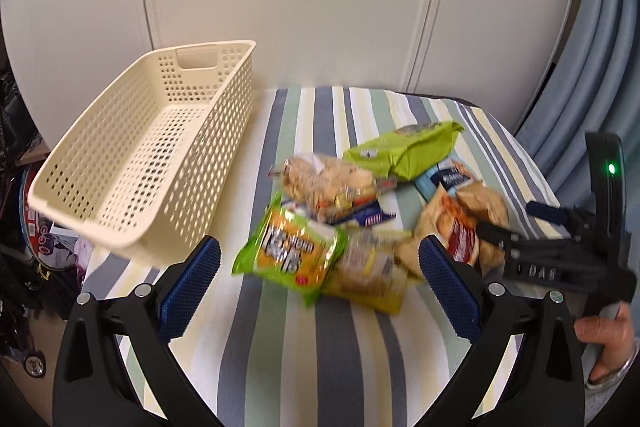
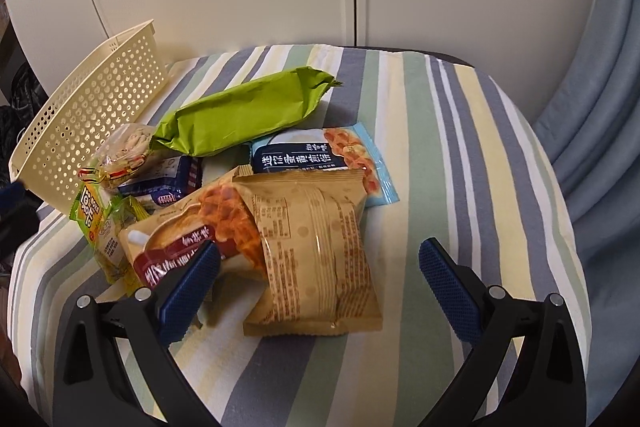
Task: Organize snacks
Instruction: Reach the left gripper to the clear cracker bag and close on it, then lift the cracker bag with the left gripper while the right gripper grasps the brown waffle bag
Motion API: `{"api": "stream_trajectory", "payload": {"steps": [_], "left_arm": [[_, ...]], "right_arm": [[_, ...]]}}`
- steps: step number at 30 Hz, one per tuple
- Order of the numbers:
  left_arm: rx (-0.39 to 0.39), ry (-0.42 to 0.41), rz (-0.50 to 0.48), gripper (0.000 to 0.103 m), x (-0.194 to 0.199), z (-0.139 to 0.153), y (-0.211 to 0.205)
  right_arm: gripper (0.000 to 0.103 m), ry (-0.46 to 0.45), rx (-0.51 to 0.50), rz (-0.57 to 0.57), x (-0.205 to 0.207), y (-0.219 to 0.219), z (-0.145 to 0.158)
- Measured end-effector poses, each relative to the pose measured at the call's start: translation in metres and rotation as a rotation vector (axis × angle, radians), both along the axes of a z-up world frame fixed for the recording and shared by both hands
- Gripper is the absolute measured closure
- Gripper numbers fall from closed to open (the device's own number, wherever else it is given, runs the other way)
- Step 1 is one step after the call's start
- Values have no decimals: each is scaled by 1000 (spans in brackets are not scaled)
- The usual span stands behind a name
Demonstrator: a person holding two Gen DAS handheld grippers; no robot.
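Seven or so snack packets lie heaped mid-cloth on the striped cushion (image 2: 460,131), none yet in the cream basket (image 1: 136,163) at its left edge. Left gripper (image 1: 320,291) hangs spread and empty over the green-orange packet (image 1: 288,251). Right gripper (image 2: 320,291) is spread too, straddling the tan waffle packet (image 2: 316,259). Overlapping wrappers could drag neighbours along or slip from the pads.

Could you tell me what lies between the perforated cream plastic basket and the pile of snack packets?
Only bare striped cloth: the left wrist view shows an empty strip between the perforated cream plastic basket and the pile of snack packets.
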State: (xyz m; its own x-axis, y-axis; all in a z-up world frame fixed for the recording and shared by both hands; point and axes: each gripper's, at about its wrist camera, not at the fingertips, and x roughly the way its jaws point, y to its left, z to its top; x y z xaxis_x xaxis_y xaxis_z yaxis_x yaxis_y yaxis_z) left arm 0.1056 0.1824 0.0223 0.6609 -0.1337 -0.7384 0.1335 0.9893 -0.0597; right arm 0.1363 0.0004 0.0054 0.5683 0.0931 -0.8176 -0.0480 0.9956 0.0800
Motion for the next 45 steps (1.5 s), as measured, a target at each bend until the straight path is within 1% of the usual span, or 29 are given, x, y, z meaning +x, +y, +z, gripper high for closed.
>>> {"api": "stream_trajectory", "payload": {"steps": [3,6,8,9,11,15,19,21,22,23,24,25,26,27,28,29,31,33,35,37,39,41,44,45], "left_arm": [[-13,27,-15,2,25,-3,-8],[-14,57,-25,2,45,-10,-15],[-32,89,-21,2,57,-18,-17],[-52,111,-16,2,64,-22,-16],[-76,139,-4,2,77,-28,-16],[-92,167,4,2,97,-36,-20],[-94,207,48,2,115,-47,-22],[-108,215,65,4,122,-51,-22],[-110,217,74,7,124,-54,-22],[-102,214,82,10,126,-55,-23],[-88,208,90,17,128,-57,-25],[-80,204,94,20,129,-59,-26],[-87,192,94,20,129,-61,-26],[-96,182,98,24,127,-61,-25],[-110,172,101,39,126,-60,-25],[-134,164,97,41,120,-59,-17],[-152,134,101,46,111,-54,-13],[-167,112,87,48,104,-51,-13],[-150,94,67,49,99,-46,-16],[-142,53,45,50,92,-35,-19],[-170,28,27,51,85,-24,-17],[-201,4,13,51,79,-13,-12],[-250,-17,3,51,73,-1,-2],[-273,-24,0,51,71,4,2]], "right_arm": [[5,29,45,27,7,0,-4],[5,58,62,36,12,0,-8],[5,77,59,16,15,-2,-10],[5,87,52,4,17,-3,-11],[5,87,31,-5,18,-4,-12],[5,95,33,-6,21,-7,-14],[5,101,21,1,24,-8,-14],[5,100,-5,4,26,-8,-13],[5,98,-23,3,26,-8,-13],[5,97,-37,2,26,-9,-13],[5,97,-50,1,25,-10,-13],[5,97,-56,-1,24,-12,-14],[5,98,-57,-2,24,-15,-14],[5,102,-60,-4,24,-17,-15],[5,106,-63,-6,24,-19,-16],[5,109,-60,-4,24,-20,-17],[8,108,-61,8,24,-19,-17],[11,102,-79,25,24,-15,-16],[16,103,-82,39,26,-12,-17],[19,100,-60,41,29,-12,-16],[20,104,-34,36,30,-14,-16],[24,116,-13,33,32,-16,-18],[32,120,-3,33,32,-16,-20],[36,115,-1,33,31,-16,-19]]}}
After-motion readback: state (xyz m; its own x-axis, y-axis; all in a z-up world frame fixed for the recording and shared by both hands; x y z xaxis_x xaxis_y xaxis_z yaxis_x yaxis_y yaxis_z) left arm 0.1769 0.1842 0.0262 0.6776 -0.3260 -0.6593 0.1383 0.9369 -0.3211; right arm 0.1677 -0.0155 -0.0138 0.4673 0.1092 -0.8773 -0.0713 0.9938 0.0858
